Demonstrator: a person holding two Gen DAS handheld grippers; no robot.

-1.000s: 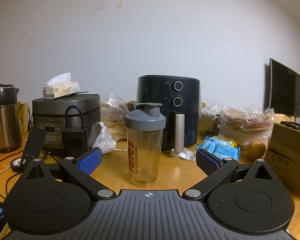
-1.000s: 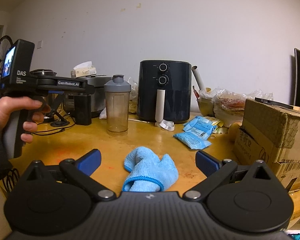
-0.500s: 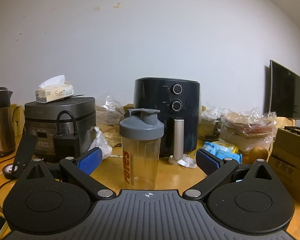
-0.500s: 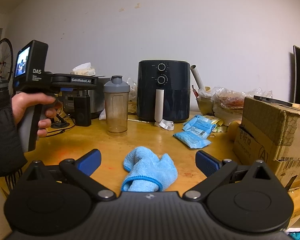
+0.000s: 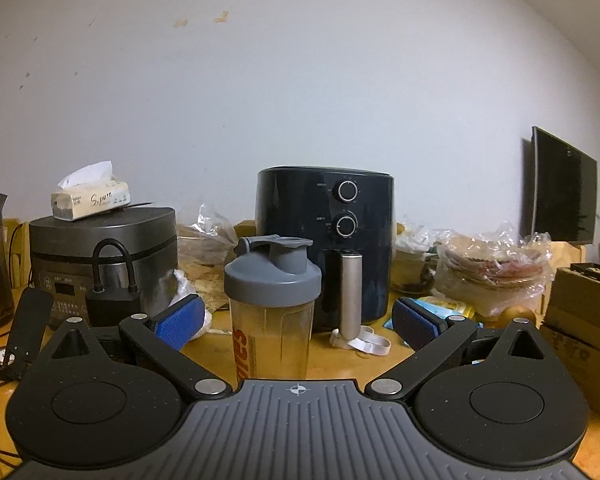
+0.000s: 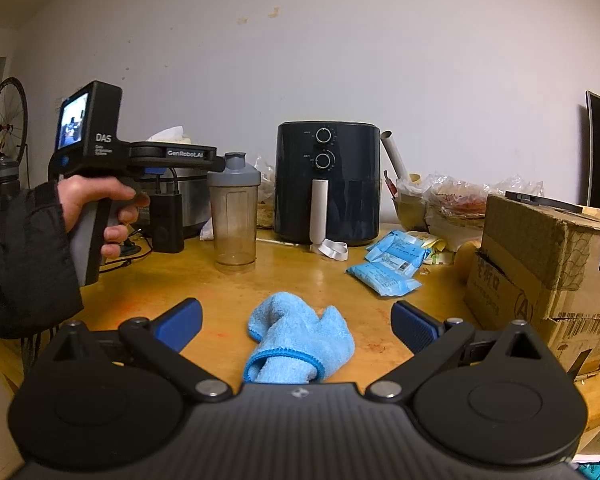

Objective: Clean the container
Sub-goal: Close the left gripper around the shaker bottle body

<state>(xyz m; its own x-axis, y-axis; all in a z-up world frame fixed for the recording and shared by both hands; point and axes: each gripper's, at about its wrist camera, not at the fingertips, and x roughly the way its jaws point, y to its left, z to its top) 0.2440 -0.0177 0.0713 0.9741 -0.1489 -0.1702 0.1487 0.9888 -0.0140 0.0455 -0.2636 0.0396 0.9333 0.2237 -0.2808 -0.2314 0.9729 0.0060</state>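
- My left gripper (image 5: 296, 316) has its jaws wide apart and holds nothing; the blue pads stand on both sides of the shaker bottle (image 5: 272, 312) and do not touch it.
- My right gripper (image 6: 296, 320) is also spread wide and empty. The blue cloth (image 6: 300, 336) lies crumpled on the table (image 6: 228, 288) between its two pads, with no contact that I can see.
- The bottle stands upright on the table, just in front of the black air fryer (image 6: 328, 184), with its grey lid on and the flip cap closed. In the right wrist view the left gripper, held by a hand (image 6: 96, 204), is level with the lid and just beside it.
- About progress, I can judge little. The clear wall looks a bit cloudy, but I cannot tell if that is dirt or only the plastic.
- This scene fits two stages: a bottle that waits for wiping with the cloth beside it, or a bottle already wiped, closed again and the cloth put down. The pictures do not decide between them.
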